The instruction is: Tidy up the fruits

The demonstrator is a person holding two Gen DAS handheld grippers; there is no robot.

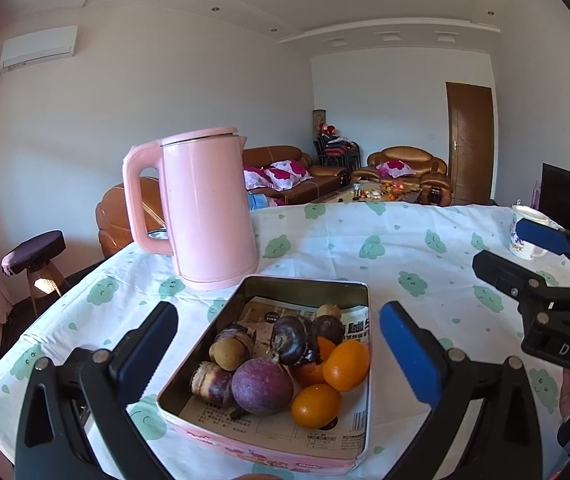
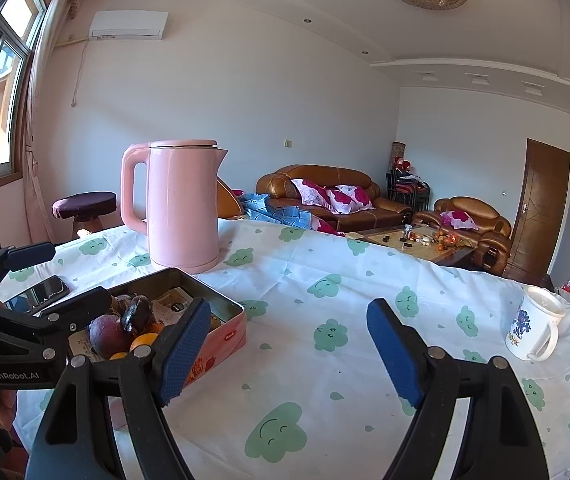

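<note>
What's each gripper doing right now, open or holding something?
Left gripper: open, holding nothing, poised over the fruit tin.
Right gripper: open, holding nothing, over the bare tablecloth.

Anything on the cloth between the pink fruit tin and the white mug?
Nothing. Between the pink rectangular fruit tin and the white printed mug, only bare cloud-print tablecloth shows in the right wrist view; the right gripper hovers open above it.
</note>
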